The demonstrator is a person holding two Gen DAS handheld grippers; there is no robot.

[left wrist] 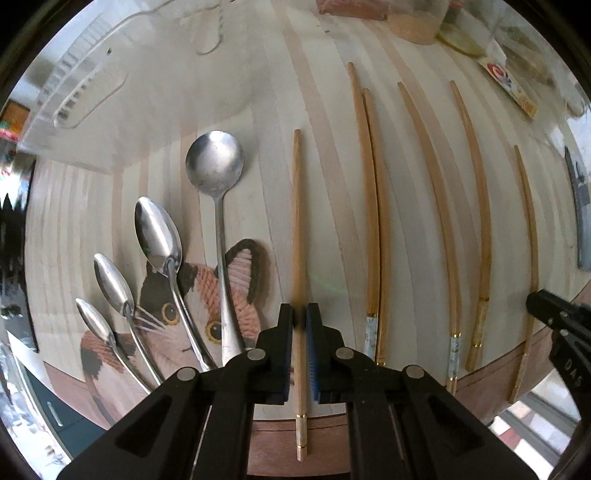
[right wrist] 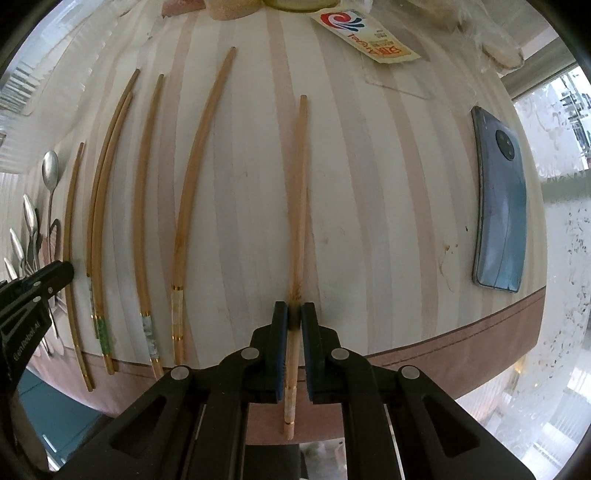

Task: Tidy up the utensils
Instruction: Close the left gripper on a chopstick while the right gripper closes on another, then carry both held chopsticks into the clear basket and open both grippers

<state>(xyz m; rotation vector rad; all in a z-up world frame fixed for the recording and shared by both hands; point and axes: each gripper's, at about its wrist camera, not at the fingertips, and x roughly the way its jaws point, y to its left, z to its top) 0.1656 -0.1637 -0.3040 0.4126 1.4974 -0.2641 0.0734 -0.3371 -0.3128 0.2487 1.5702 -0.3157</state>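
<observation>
My left gripper is shut on a wooden chopstick that points away along the striped table. Several metal spoons lie to its left, partly on a cat-shaped mat. Several more chopsticks lie in a row to its right. My right gripper is shut on another chopstick, the rightmost of the row. The left gripper shows at the left edge of the right wrist view. The right gripper shows at the right edge of the left wrist view.
A blue phone lies at the table's right side. A clear plastic rack sits at the back left. A printed packet and a wooden dish sit at the far edge. The table's near edge runs under both grippers.
</observation>
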